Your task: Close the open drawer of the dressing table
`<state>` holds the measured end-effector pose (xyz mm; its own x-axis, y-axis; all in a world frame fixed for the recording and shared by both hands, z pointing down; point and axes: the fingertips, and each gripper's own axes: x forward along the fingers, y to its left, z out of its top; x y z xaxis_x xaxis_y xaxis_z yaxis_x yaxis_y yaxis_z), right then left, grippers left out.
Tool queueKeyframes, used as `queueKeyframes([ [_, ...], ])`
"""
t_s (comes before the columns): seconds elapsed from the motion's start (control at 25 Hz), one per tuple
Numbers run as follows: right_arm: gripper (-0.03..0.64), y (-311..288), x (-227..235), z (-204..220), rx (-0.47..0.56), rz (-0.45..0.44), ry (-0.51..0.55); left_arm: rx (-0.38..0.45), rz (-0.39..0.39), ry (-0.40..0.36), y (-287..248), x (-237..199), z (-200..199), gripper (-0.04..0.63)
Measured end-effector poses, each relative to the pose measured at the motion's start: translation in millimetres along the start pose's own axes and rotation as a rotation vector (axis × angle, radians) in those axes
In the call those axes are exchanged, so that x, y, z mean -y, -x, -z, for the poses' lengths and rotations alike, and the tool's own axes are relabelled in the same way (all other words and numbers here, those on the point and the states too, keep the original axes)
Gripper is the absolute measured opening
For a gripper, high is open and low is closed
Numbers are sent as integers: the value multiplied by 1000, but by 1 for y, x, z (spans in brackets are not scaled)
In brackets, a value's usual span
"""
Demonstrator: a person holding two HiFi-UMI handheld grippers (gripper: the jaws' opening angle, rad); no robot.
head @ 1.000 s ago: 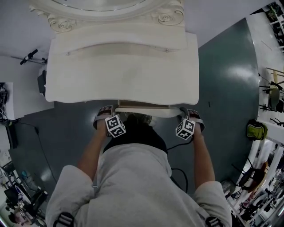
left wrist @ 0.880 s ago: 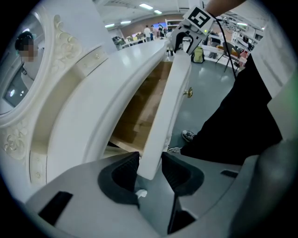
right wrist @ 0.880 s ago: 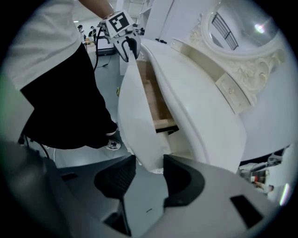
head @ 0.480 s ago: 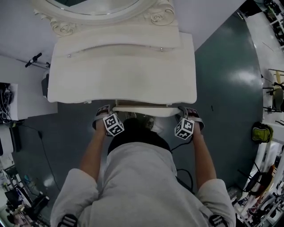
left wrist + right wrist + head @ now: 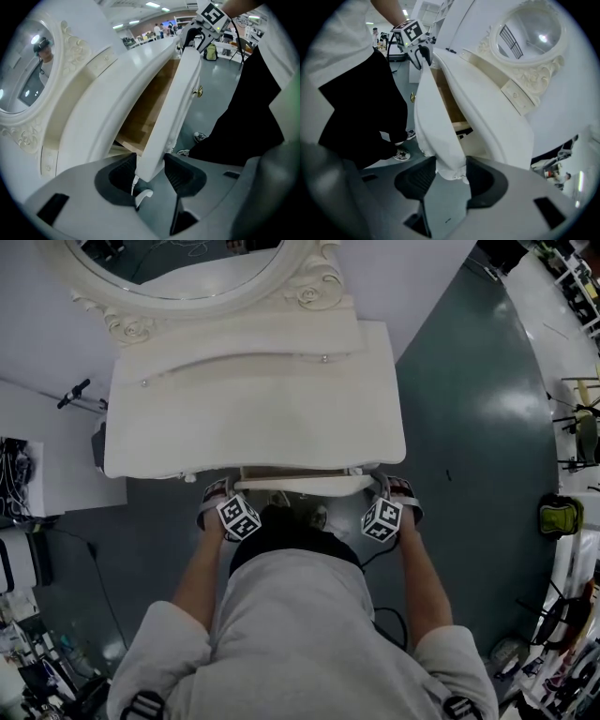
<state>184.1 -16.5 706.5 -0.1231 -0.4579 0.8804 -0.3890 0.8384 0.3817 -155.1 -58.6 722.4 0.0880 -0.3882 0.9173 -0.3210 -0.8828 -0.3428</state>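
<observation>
Drawer [image 5: 298,480] position first: where do we have it?

Partly out, poking from under the near edge of the tabletop [image 5: 253,418], with its wooden inside showing in a narrow gap. The drawer front [image 5: 173,108] is not yet flush with the table.

And our hold on it?

We have one gripper at each end of that front. The left gripper [image 5: 150,171] has its jaws closed down on the panel's left end, and the pads [image 5: 122,173] sit against the white board on both faces. The right gripper [image 5: 451,176] does the same at the right end, its jaws narrowed onto the scalloped bottom corner.

What worries us from here?

Uneven pushing, mostly. If one side drives harder toward the tabletop, we think the drawer could skew and bind in its opening. From the head view the two ends look level, so we judge that risk small if we push together.

Anything else?

Our grip is only on the tips of the panel, near its corners. A pad could slide off the painted face and knock the table. And each gripper's inner jaw sits between the panel and the table. We'd guess it gets pinched before the drawer seats, so we may have to let go and finish with a push. The brass knob [image 5: 198,91], midway along the front below the tabletop's near edge, is untouched.
</observation>
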Motion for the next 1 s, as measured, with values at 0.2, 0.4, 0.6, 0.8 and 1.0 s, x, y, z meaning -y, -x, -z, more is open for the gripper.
queueKeyframes([
  [0.2,196,0,3,1,6,38,-19,-20,-27,21,0,-3,-1,179],
  [0.4,198,4,3,1,12,64,-51,-15,-131,40,7,-6,1,187],
  [0.6,198,5,7,2,6,118,-103,-15,-223,94,11,-9,1,189],
  [0.8,198,6,10,5,18,146,-200,-24,-232,148,11,-11,1,190],
  [1.0,196,4,13,6,37,144,-249,-13,-219,203,9,-14,0,190],
])
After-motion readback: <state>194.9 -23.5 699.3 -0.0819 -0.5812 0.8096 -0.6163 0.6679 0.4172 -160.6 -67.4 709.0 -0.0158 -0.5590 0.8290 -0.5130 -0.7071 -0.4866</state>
